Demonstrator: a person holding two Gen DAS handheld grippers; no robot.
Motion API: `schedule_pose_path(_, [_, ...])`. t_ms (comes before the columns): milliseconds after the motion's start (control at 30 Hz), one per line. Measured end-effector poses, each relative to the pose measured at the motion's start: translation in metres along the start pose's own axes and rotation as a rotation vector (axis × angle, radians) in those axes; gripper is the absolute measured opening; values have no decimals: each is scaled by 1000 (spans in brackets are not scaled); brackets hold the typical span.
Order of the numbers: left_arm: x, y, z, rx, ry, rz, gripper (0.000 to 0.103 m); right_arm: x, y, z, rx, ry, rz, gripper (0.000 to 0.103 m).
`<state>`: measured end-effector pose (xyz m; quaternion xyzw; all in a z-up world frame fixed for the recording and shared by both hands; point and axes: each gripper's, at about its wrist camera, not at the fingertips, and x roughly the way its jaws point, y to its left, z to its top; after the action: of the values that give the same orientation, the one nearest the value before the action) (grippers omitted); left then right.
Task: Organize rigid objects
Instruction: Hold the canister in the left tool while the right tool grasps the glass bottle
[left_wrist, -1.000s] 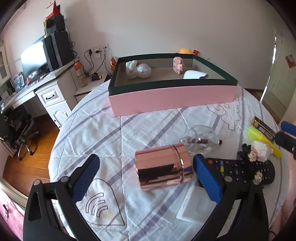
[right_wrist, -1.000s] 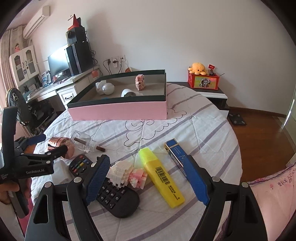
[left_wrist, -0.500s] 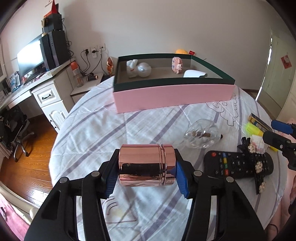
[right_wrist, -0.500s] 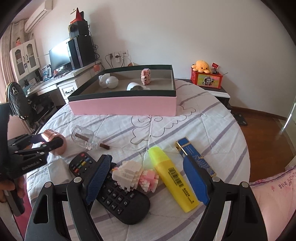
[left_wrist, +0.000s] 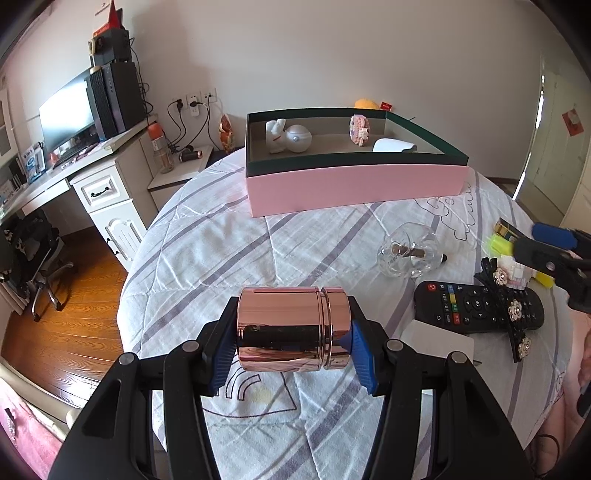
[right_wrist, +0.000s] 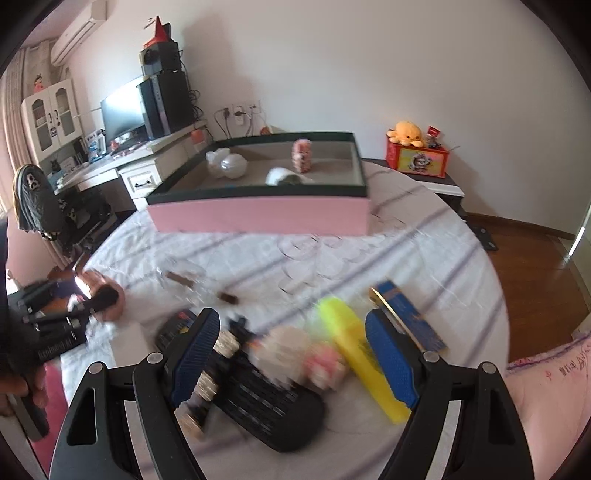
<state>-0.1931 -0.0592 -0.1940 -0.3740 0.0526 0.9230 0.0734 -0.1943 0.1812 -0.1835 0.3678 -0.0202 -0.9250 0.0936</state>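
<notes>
Left gripper (left_wrist: 291, 345) jaws clamping one copper canister (left_wrist: 293, 328), right gripper (right_wrist: 293, 360) jaws wide, one pink box (left_wrist: 354, 186).

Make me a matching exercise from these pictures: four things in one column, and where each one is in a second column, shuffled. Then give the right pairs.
Things
1. copper tin
2. white rabbit figure
3. glass bottle
4. flower hair clip

Places
A. lying across the black remote
B. inside the pink box
C. clamped in the left hand-held gripper
D. on its side on the tablecloth, between box and remote

Pairs: 1-C, 2-B, 3-D, 4-A
</notes>
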Motion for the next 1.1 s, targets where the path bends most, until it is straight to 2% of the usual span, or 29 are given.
schedule_pose_path(233, [-1,6,-3,-2,-2,1,55,39,38,8,25,81,98,83])
schedule_pose_path(433, [-1,13,-3,-10,-6,0,55,62,64,12,-10,120,97,83])
schedule_pose_path(633, [2,16,-3,-11,-5,-14,55,76,74,12,-53,141,90,80])
schedule_pose_path(667, [3,16,-4,-8,-5,-18,55,77,75,12,-62,136,80,78])
schedule_pose_path(700, [3,16,-4,-8,-5,-20,55,78,74,12,-65,138,78,66])
schedule_pose_path(733, [4,16,-3,-10,-5,-22,55,79,73,11,-66,141,83,63])
schedule_pose_path(1100, [7,13,7,-14,-20,-37,55,69,71,20,-104,95,89,63])
